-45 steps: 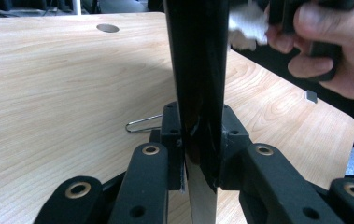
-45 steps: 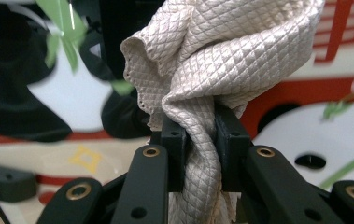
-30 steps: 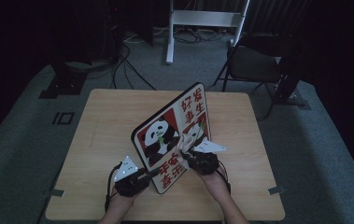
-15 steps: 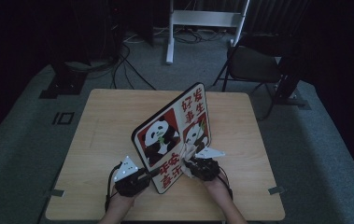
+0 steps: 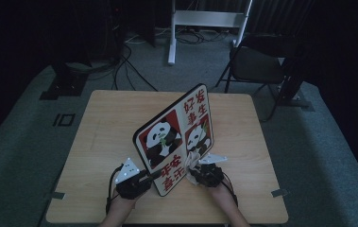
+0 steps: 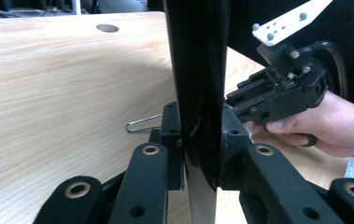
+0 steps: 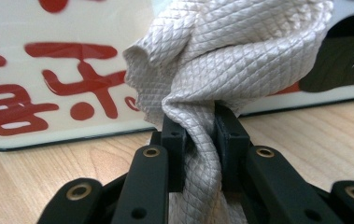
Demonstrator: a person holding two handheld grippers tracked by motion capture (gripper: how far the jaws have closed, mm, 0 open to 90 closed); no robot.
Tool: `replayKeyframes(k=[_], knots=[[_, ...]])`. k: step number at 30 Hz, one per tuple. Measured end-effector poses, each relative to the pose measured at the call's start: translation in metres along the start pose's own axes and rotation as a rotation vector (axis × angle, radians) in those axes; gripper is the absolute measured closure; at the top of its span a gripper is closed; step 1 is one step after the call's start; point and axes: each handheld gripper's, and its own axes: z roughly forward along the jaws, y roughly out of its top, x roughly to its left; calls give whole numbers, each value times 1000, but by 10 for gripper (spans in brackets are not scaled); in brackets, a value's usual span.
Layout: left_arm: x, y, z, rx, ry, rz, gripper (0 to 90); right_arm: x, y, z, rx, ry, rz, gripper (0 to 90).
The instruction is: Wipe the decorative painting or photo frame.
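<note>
Plywood fills most of the scene: a pale, square wooden table on grey carpet, with a dark folding chair and a white metal stand behind it. On the table, a large flat board with rounded corners, printed with pandas and red characters on white and red panels, stands tilted on its near edge, slanting away toward the far right. Compared with a second ago its far corner leans a little nearer to upright and the hands sit slightly closer to the table's near edge, so the board seems to be being steadied for wiping rather than carried off. The left gripper has its jaws clamped on the board's dark near edge, holding it up; a small wire clip lies on the wood just beyond. The right gripper has its jaws closed narrowly on a bunched, cream, diamond-textured cloth, which sits right against the board's printed face near its bottom edge. Judging from this, a wipe across the panda panels looks ready to begin.
</note>
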Motion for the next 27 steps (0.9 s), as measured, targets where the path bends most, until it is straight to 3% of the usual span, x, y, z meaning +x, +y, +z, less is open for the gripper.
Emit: replayKeyframes(k=[9,18,20,21,27], knots=[[3,3,-10,-20,-5,-1,762,5,27,-27,-107,21,-4,767],[3,3,-23,-31,-2,-13,764,18,80,-68,-280,37,-50,767],[3,3,-25,-32,0,-14,765,20,84,-71,-292,39,-56,767],[3,3,-27,-34,2,-14,765,26,99,-80,-332,47,-78,767],[1,3,-29,-36,4,-17,771,38,132,-98,-405,67,-120,767]])
